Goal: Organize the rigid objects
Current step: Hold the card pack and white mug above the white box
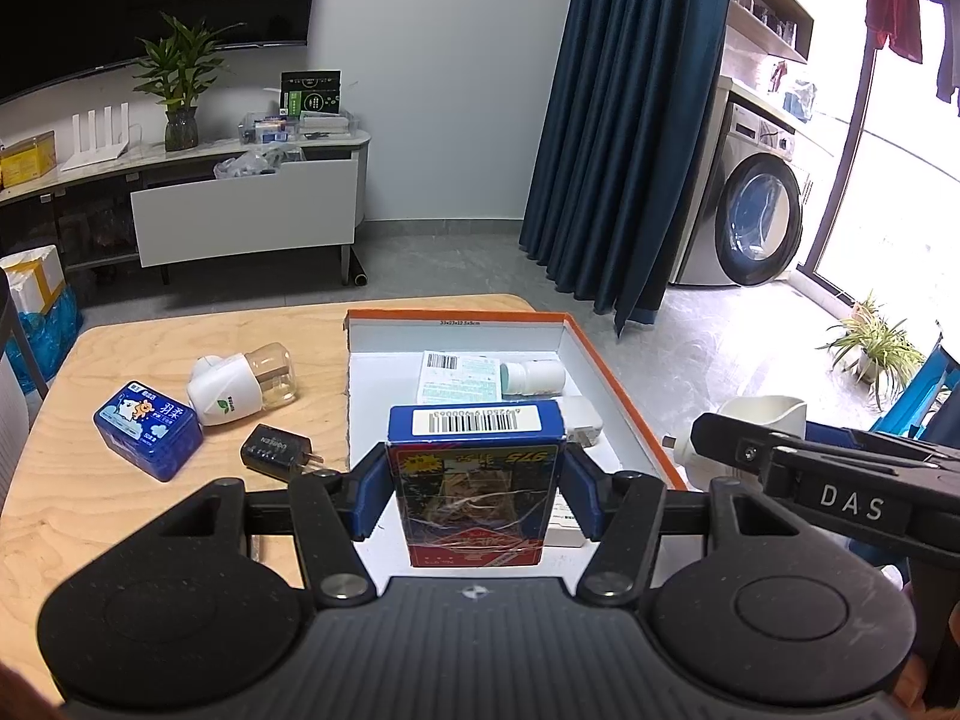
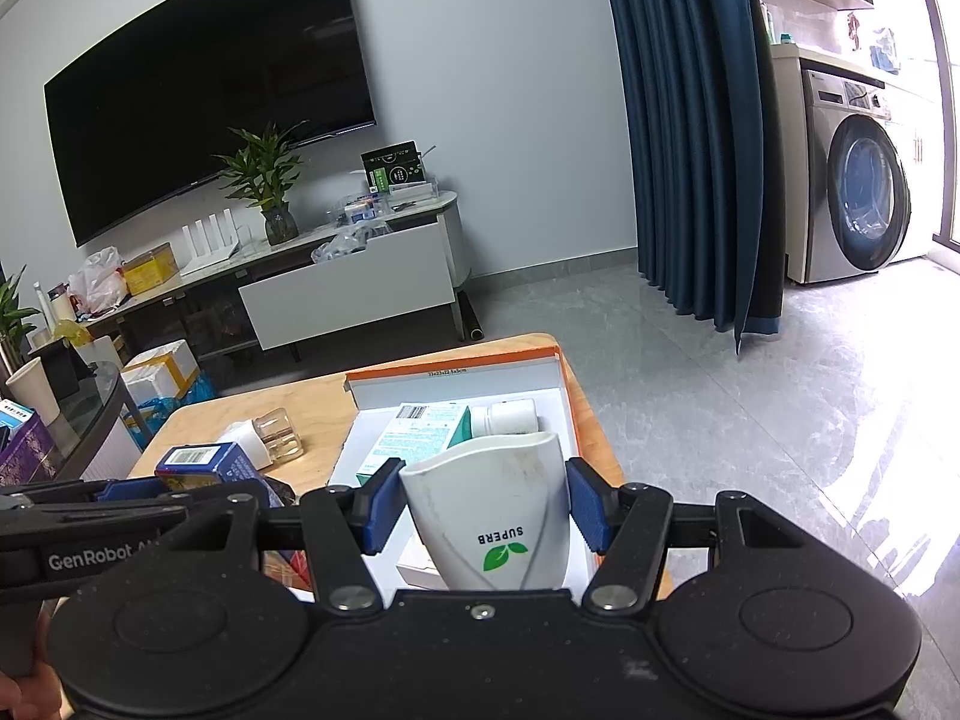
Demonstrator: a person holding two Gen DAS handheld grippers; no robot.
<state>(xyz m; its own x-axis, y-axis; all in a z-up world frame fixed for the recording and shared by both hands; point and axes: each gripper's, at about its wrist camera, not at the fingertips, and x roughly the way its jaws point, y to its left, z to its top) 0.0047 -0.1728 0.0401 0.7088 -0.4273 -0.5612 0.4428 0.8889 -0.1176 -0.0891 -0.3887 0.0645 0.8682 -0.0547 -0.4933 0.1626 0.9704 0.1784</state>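
Left wrist view: my left gripper (image 1: pixel 474 495) is clamped on a red-and-blue card box (image 1: pixel 475 480), its blue pads pressing the box's two sides, the barcoded end pointing away from me at 12 o'clock. The box hangs over the near part of the orange-rimmed tray (image 1: pixel 624 384), where a white pill bottle (image 1: pixel 533 377) lies on its side at about 1 o'clock beside a pale green carton (image 1: pixel 459 378). On the wooden counter (image 1: pixel 120 516), at 10 o'clock, sit a blue tin (image 1: pixel 147 429), a black charger (image 1: pixel 273 449) and a white diffuser with a clear bottle (image 1: pixel 240 384). In the right wrist view, my right gripper (image 2: pixel 485 507) squeezes a white SUPERB shell (image 2: pixel 489 516) between its pads, held above the same tray, with the pill bottle at 12 o'clock beyond it.
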